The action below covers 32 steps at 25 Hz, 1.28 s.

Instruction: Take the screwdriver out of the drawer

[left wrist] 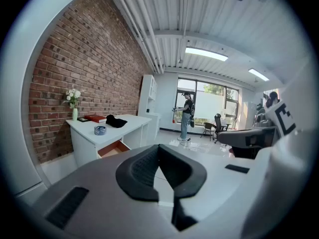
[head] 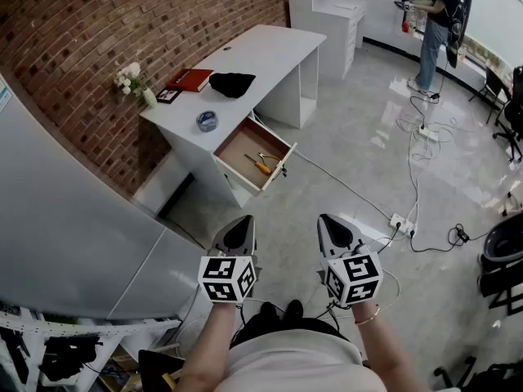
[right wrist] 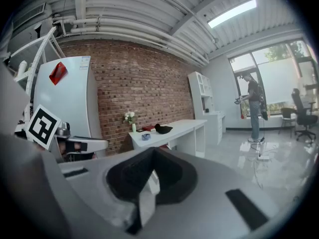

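A white desk (head: 270, 43) stands against the brick wall with its drawer (head: 239, 147) pulled open. An orange-handled screwdriver (head: 260, 167) lies in the drawer beside another small hand tool. Both grippers are held over the floor well short of the desk, pointing toward it. My left gripper (head: 242, 223) is shut with nothing in it, and its pads (left wrist: 144, 168) meet at the tip. My right gripper (head: 331, 221) is also shut and empty, pads (right wrist: 164, 176) together. The left gripper view shows the open drawer (left wrist: 113, 149) far off.
On the desk lie a blue tape roll (head: 207, 121), a black cloth (head: 232, 84), a red book (head: 190, 79) and a vase of flowers (head: 131, 78). A grey cabinet (head: 73, 243) stands at the left. Cables and a power strip (head: 400, 223) cross the floor. A person (head: 433, 23) stands far back.
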{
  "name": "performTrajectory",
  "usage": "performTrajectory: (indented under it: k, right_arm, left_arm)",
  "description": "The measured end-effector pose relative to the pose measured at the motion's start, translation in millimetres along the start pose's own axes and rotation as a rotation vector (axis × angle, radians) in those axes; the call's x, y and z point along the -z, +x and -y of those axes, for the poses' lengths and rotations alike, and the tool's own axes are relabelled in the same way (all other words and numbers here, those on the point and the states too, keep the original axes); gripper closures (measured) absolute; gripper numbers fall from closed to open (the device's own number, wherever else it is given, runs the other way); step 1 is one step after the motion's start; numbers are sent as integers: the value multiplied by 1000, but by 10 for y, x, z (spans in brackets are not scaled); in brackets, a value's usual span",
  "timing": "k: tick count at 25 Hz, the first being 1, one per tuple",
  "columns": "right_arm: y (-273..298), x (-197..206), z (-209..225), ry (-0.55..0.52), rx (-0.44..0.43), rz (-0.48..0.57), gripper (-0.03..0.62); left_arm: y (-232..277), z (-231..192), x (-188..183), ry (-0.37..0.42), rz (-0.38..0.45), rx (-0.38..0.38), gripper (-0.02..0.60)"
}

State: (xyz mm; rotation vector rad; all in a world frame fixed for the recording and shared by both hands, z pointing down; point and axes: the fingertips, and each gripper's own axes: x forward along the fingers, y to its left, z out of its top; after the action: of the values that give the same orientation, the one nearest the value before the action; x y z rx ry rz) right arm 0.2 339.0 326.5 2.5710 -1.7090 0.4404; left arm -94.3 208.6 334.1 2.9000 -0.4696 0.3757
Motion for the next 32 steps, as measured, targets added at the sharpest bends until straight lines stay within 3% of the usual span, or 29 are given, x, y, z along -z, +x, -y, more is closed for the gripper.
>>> performTrajectory:
  k: [18,32]
  right_arm:
    - [38,85,158,18,37,-3,591]
    - [463,100,11,-18,-6,-60,510]
  left_arm:
    - [16,48,38,11,-8,-11,589]
    - [129,-268,55,15,-36,-26,589]
